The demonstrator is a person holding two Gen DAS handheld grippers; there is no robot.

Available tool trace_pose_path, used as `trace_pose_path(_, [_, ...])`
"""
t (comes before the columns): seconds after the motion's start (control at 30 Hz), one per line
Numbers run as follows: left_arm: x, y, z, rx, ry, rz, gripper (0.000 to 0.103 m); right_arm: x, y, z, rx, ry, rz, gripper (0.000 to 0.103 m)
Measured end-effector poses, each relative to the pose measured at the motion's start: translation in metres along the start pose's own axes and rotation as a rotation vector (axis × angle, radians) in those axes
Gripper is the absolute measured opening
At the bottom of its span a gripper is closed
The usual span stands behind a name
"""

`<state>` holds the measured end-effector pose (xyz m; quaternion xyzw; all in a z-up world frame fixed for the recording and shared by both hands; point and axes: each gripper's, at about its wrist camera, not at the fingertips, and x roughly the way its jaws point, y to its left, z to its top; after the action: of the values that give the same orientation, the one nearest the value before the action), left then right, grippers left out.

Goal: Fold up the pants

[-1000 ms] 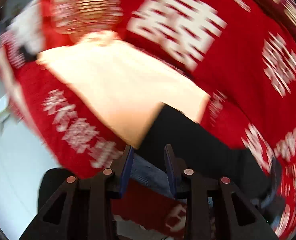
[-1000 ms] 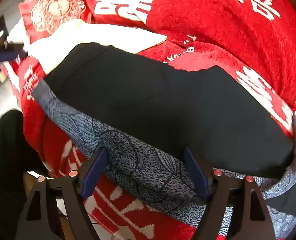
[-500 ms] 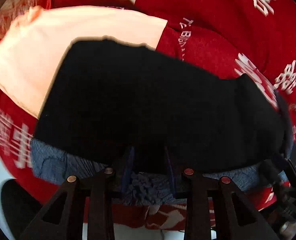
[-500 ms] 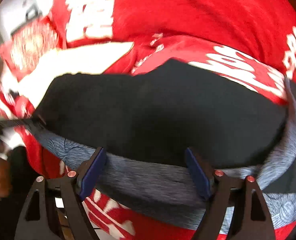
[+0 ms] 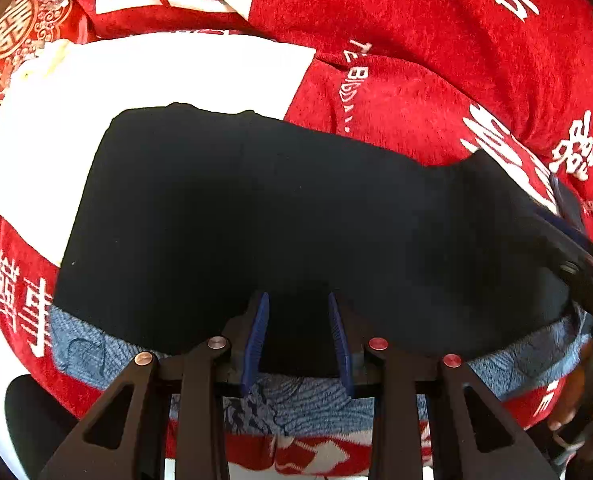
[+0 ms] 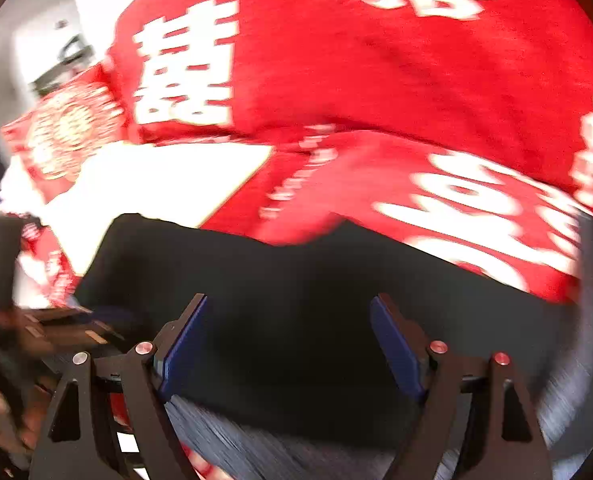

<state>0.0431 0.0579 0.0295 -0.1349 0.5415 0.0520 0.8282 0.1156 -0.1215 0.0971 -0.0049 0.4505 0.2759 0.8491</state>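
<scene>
1. The black pants lie flat across the red blanket, their near edge over a blue-grey patterned cloth.
2. Your left gripper sits with jaws narrowly apart, straddling the near edge of the pants. Whether they pinch the fabric, you cannot tell.
3. Your right gripper hangs wide open over the pants, holding nothing; this view is blurred.
4. Risk: if you close low, you likely catch the patterned cloth with the pants and drag both.
5. Risk: a one-sided lift probably skews the fold, since the right side is not gripped.
6. A white cloth lies under the far left corner and may ride along.
</scene>
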Motion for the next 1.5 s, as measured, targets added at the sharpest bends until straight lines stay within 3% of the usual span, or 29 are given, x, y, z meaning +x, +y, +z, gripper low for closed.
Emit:
trace_pose_path(0.1, [-0.002, 0.002, -0.003, 0.024, 0.003, -0.015, 0.033, 0.043, 0.003, 0.014, -0.016, 0.093, 0.075, 0.084])
trace_pose_path(0.17, [-0.003, 0.007, -0.004, 0.010, 0.014, -0.020, 0.033, 0.066, -0.017, 0.017, 0.006, 0.138, -0.045, 0.082])
trace_pose_path(0.23, [-0.003, 0.018, -0.004, -0.014, 0.026, -0.047, 0.033, 0.056, -0.042, 0.016, 0.112, 0.069, 0.021, 0.081])
trace_pose_path(0.3, [-0.004, 0.022, -0.004, -0.018, 0.040, -0.071, 0.033, 0.039, -0.055, 0.010, 0.183, 0.052, -0.003, 0.080])
trace_pose_path(0.37, [-0.001, 0.016, -0.002, 0.000, 0.041, -0.045, 0.033, 0.019, -0.059, -0.005, 0.136, 0.030, -0.120, 0.082])
trace_pose_path(0.43, [0.001, 0.010, -0.001, 0.014, 0.037, -0.022, 0.033, 0.007, -0.070, -0.029, 0.102, 0.077, -0.268, 0.082])
trace_pose_path(0.57, [-0.009, 0.015, 0.005, -0.030, 0.034, -0.025, 0.033, -0.036, -0.091, -0.072, 0.090, 0.037, -0.357, 0.082])
trace_pose_path(0.73, [-0.020, 0.025, 0.050, -0.067, -0.050, -0.046, 0.033, -0.048, -0.082, -0.091, 0.070, 0.024, -0.418, 0.084])
trace_pose_path(0.9, [0.016, 0.068, 0.094, -0.167, 0.016, -0.047, 0.033, -0.045, -0.075, -0.087, 0.101, 0.008, -0.432, 0.086])
trace_pose_path(0.93, [0.026, 0.082, 0.098, -0.197, 0.044, -0.077, 0.031, -0.047, -0.076, -0.089, 0.099, 0.008, -0.429, 0.086])
trace_pose_path(1.03, [0.016, 0.085, 0.100, -0.213, 0.037, -0.085, 0.029, -0.050, -0.079, -0.091, 0.089, 0.012, -0.419, 0.086])
trace_pose_path(1.13, [-0.006, 0.063, 0.092, -0.168, -0.020, -0.004, 0.030, -0.052, -0.081, -0.091, 0.098, 0.025, -0.410, 0.086])
trace_pose_path(1.17, [-0.013, 0.052, 0.085, -0.152, -0.029, -0.009, 0.036, -0.052, -0.081, -0.090, 0.111, 0.033, -0.409, 0.086])
trace_pose_path(1.2, [-0.016, 0.044, 0.079, -0.146, -0.030, -0.027, 0.050, -0.053, -0.081, -0.088, 0.125, 0.039, -0.408, 0.086])
trace_pose_path(1.27, [-0.021, 0.021, 0.060, -0.118, -0.028, -0.082, 0.060, -0.053, -0.080, -0.088, 0.136, 0.033, -0.405, 0.086])
trace_pose_path(1.4, [-0.023, -0.057, 0.022, 0.080, 0.012, -0.132, 0.060, -0.058, -0.075, -0.092, 0.156, 0.016, -0.425, 0.086])
trace_pose_path(1.5, [-0.016, -0.117, -0.001, 0.247, 0.057, -0.162, 0.060, -0.082, -0.071, -0.091, 0.195, -0.058, -0.422, 0.087])
